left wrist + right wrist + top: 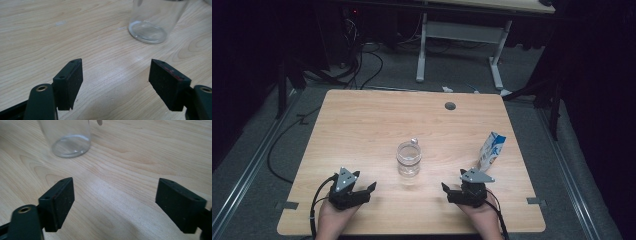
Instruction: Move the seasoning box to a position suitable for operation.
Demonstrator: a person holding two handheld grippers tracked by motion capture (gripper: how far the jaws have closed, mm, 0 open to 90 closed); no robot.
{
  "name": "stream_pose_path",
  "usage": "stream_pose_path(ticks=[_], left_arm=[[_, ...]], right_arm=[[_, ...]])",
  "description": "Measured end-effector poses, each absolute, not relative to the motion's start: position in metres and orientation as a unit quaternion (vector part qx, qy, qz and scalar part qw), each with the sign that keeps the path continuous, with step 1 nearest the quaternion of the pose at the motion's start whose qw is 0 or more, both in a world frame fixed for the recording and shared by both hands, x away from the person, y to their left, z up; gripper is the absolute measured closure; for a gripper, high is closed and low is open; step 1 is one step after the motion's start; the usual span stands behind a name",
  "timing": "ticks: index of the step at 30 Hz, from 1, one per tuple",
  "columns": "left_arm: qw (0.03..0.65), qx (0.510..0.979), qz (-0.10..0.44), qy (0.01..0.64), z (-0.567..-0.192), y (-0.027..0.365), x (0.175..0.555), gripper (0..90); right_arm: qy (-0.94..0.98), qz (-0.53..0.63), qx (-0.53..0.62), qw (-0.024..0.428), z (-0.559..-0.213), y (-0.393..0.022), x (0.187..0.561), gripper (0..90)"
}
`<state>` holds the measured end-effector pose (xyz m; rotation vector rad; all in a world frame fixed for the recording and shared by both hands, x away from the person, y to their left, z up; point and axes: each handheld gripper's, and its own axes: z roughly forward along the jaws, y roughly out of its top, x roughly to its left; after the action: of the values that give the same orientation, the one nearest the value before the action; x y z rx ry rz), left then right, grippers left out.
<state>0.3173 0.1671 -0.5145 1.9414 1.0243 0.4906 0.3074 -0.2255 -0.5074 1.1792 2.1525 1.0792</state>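
Grippers idle, glass jar between them

Jar (408, 159) of clear glass stands upright on the worktop (362, 125), forward of both grippers and between them. From the left gripper (362, 192) it sits ahead and to the right; from the right gripper (452, 192), ahead and to the left. Both rest low near the worktop's near edge, well apart from the jar.

Left gripper (116, 80): jaws spread wide, nothing between the pads, bare wood under them. Right gripper (115, 202): same, jaws apart and empty.

Jar (150, 22) in the left gripper view shows its round base ring against the wood; in the right gripper view the jar (67, 138) shows the same. Long axis vertical, mouth up. A small pale thing at the far rim, possibly a lid or stopper; too small to tell.

Carton (491, 150), white and blue, stands just ahead of the right gripper, slightly to its right, and looks a little tilted.

Risks, as judged:
- Glass is smooth and round. A pinch off the centre line would likely let it squirt out or twist.
- Tall, light and seemingly empty: a push high on the wall from one jaw before the other lands could tip it.
- Jar looks wide against the jaw span; a poorly lined-up approach could knock the wall with a fingertip.
- Right gripper swinging forward could clip the carton and topple it.
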Motion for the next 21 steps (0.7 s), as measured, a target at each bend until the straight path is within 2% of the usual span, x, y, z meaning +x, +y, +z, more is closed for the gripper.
stream_pose_path(ticks=[6, 9, 11, 14, 15, 19, 21], left_arm=[[0.431, 0.777, 0.189, 0.419, -0.517, 0.165, 0.32, 28.5], [0.434, 0.774, 0.193, 0.419, -0.516, 0.164, 0.319, 31.9], [0.439, 0.771, 0.191, 0.42, -0.517, 0.164, 0.318, 33.7], [0.443, 0.768, 0.179, 0.426, -0.518, 0.163, 0.319, 37.0], [0.445, 0.767, 0.179, 0.427, -0.517, 0.163, 0.319, 37.0], [0.444, 0.769, 0.19, 0.419, -0.515, 0.162, 0.318, 42.6], [0.439, 0.769, 0.196, 0.422, -0.515, 0.162, 0.318, 43.6]], right_arm=[[0.776, 0.387, 0.444, 0.225, -0.508, -0.234, 0.309, 20.0], [0.769, 0.389, 0.456, 0.222, -0.508, -0.237, 0.31, 21.7], [0.766, 0.393, 0.462, 0.213, -0.507, -0.238, 0.309, 24.1], [0.772, 0.387, 0.452, 0.225, -0.509, -0.239, 0.307, 31.4], [0.772, 0.387, 0.452, 0.225, -0.509, -0.239, 0.307, 31.4], [0.779, 0.38, 0.439, 0.235, -0.51, -0.24, 0.304, 38.6], [0.777, 0.384, 0.44, 0.234, -0.511, -0.24, 0.304, 38.8]])
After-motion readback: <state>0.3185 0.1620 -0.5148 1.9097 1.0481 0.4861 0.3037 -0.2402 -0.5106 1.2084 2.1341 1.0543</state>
